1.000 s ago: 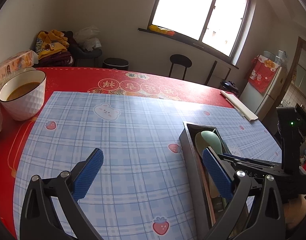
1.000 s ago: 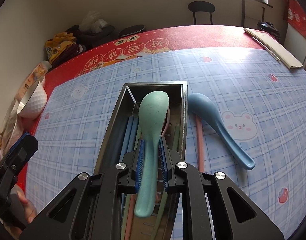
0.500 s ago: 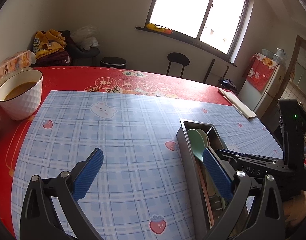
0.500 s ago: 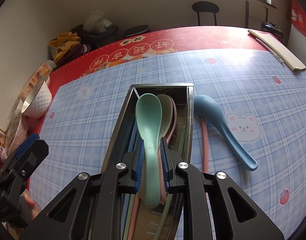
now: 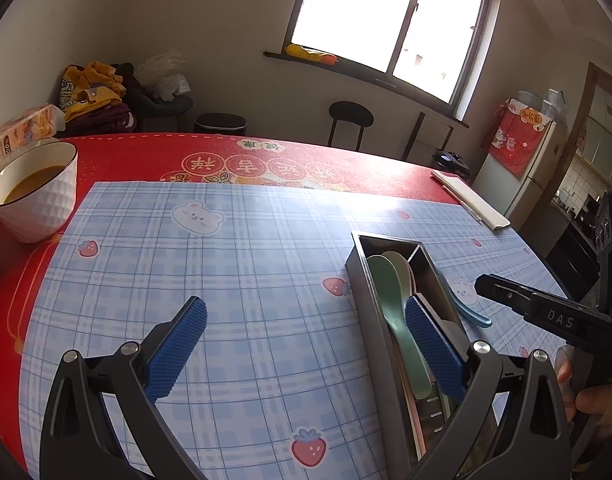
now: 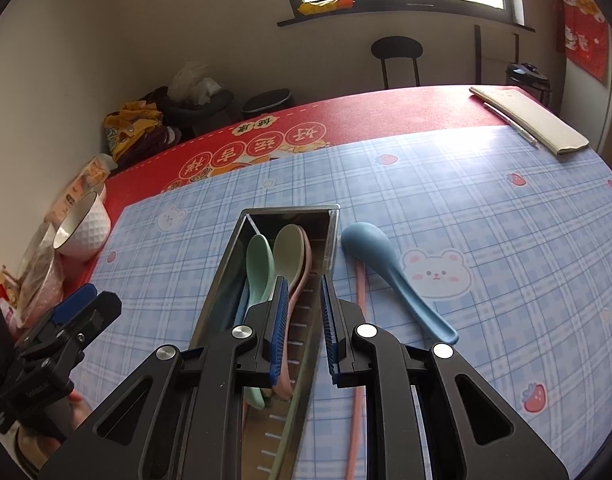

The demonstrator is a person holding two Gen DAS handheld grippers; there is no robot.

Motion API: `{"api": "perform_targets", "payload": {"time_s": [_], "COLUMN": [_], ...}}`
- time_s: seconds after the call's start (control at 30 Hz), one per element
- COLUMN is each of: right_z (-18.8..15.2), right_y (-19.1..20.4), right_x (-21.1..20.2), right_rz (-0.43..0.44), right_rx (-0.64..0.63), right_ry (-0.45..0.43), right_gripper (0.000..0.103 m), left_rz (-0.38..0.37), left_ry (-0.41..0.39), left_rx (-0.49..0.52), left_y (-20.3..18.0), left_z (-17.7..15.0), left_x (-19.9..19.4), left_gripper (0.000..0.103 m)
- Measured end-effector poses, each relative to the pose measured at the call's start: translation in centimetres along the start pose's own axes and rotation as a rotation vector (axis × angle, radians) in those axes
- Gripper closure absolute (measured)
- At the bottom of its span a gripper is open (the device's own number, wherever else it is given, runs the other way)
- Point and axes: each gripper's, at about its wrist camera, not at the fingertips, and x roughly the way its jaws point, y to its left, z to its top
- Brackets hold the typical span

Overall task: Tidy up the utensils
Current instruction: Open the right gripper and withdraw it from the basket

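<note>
The blue spoon (image 6: 394, 276) lay on the worktop (image 6: 486, 208) just right of the metal tray (image 6: 242, 276), looking light, rigid and slick; you would have done best pinching its handle mid-length. Your right claw (image 6: 303, 320) hovered over the tray, slightly parted and empty. Your left claw (image 5: 306, 344) stood wide apart, holding nothing.
</note>
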Motion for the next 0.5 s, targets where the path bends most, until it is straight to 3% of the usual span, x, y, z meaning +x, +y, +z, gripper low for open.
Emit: {"api": "perform_targets", "payload": {"time_s": [0.5], "right_z": [-3.1], "right_y": [-6.5], "right_x": [-4.6], "right_rz": [-0.147], "right_rx": [-0.003], "right_ry": [-0.136], "right_gripper": [0.084], "left_rz": [-0.003], "left_ry": [-0.012], "left_rx": [0.081], "left_y": [-2.4], "left_z": [-0.6], "left_x": [-0.3], "left_gripper": [0.006]}}
